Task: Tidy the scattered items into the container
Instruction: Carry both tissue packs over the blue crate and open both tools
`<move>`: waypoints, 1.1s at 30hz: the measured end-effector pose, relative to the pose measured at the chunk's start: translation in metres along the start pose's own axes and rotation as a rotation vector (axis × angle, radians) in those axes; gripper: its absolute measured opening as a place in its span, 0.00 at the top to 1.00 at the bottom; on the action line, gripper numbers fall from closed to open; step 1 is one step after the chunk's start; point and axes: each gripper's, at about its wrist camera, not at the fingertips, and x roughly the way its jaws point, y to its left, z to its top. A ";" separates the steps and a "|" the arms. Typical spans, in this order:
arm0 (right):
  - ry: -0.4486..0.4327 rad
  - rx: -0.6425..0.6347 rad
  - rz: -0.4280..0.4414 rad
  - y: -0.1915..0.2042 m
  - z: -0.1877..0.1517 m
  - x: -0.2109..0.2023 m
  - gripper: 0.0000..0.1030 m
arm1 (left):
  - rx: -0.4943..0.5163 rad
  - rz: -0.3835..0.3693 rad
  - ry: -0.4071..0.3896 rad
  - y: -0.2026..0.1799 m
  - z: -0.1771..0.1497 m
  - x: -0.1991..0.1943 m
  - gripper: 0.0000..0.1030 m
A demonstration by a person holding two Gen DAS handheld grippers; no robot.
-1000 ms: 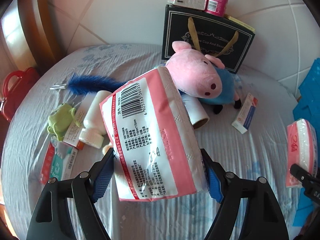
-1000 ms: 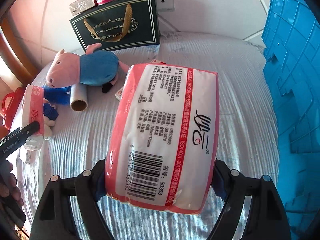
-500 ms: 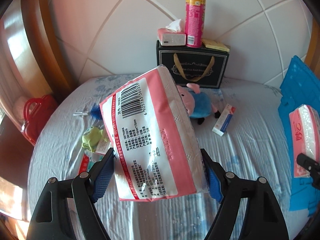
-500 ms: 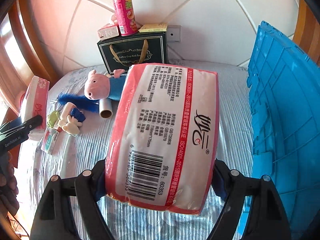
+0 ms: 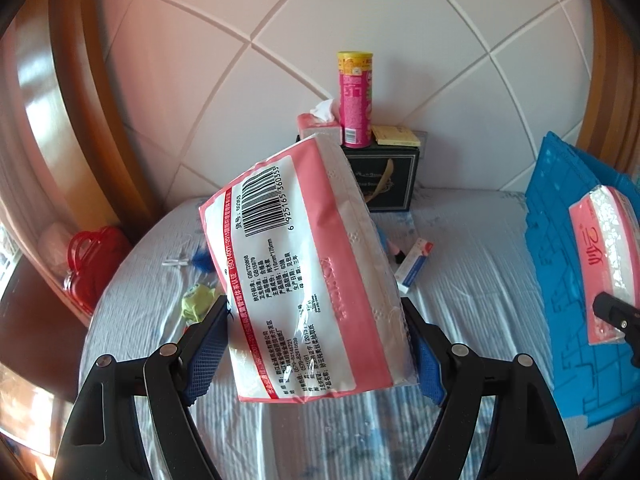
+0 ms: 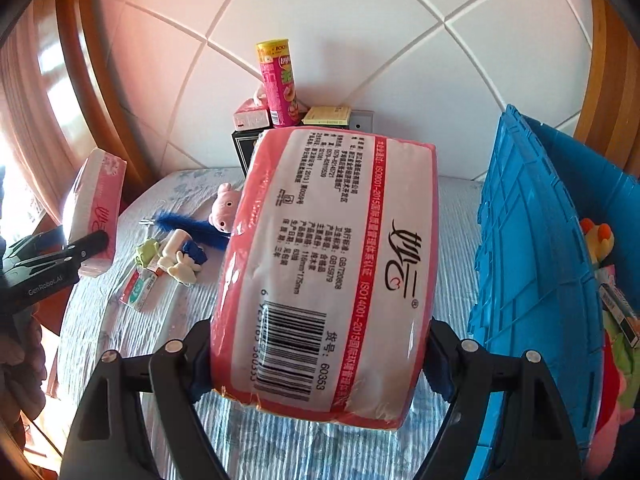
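Tissue packs: one [image 5: 304,280] clamped between left gripper [image 5: 316,344] pads, another [image 6: 328,276] clamped in right gripper [image 6: 320,364].
Crate [image 6: 532,264]: right of the right pack.

Both grippers have risen — the left gripper [image 5: 316,344] with its pink-and-white plastic tissue pack [image 5: 304,276], the right gripper [image 6: 320,356] with its own pink-and-white tissue pack [image 6: 332,272] — leaving the blue-grey bedspread [image 5: 472,280] farther below and the blue plastic crate's [image 6: 532,248] interior visible.

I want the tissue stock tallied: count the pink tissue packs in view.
3. One pack in the left tool, one pack in the right tool, one opened pack on the black gift bag. The blue crate may hide more.
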 end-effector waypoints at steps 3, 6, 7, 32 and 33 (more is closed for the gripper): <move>-0.025 -0.008 0.010 -0.005 0.002 -0.015 0.21 | 0.005 -0.002 -0.020 -0.006 0.007 -0.012 0.23; -0.050 -0.014 0.022 -0.012 0.004 -0.030 0.21 | 0.014 -0.004 -0.039 -0.013 0.013 -0.024 0.23; -0.058 -0.013 0.027 -0.014 0.005 -0.034 0.21 | 0.017 -0.005 -0.046 -0.017 0.014 -0.028 0.23; -0.208 0.086 -0.010 -0.148 0.015 -0.141 0.21 | 0.203 -0.137 -0.150 -0.211 0.066 -0.069 0.23; -0.209 0.093 -0.018 -0.154 0.015 -0.144 0.21 | 0.213 -0.145 -0.153 -0.221 0.068 -0.069 0.23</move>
